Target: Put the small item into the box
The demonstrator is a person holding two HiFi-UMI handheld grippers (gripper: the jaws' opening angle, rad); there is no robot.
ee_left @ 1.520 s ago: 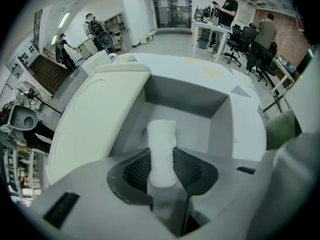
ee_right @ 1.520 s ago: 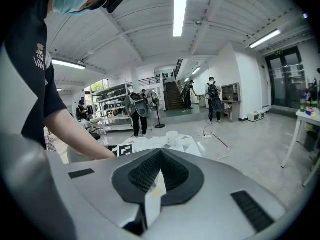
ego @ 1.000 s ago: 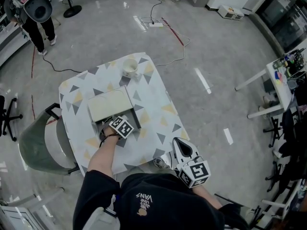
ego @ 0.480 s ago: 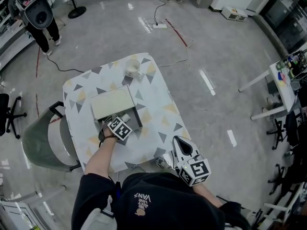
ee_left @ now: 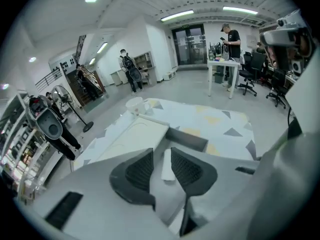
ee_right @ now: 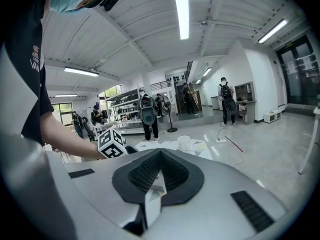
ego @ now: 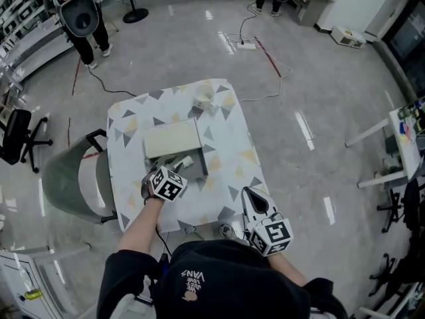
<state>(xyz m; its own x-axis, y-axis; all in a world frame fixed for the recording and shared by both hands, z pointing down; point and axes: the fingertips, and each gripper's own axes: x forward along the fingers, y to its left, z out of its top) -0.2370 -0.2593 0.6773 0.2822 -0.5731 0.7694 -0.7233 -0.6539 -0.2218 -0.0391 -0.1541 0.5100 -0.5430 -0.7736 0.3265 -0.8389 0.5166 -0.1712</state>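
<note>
- Left gripper (ee_left: 161, 156): your jaws stand moderately apart and the pads press on nothing. They have just been narrowing a little, and this claw carries nothing.
- Small item (ee_left: 168, 164): a white, roll-like piece seen through the gap between the jaws. It lies below them on the grey floor of the box (ee_left: 187, 139), beside the cream lid (ee_left: 135, 139), so the placing looks done.
- Step in hand, as judged: clearing the claw from the box. Lift straight away from the opening and keep the jaws parted until the tips are above the walls. That way no pad drags the item out or knocks the box askew.
- Table (ee_left: 220, 121): patterned cloth, with a white cup (ee_left: 135, 104) past the box's far corner, well apart from your path.
- Right gripper (ee_right: 159, 159): jaws together and empty, held near the table's near edge. Leave it idle.
</note>
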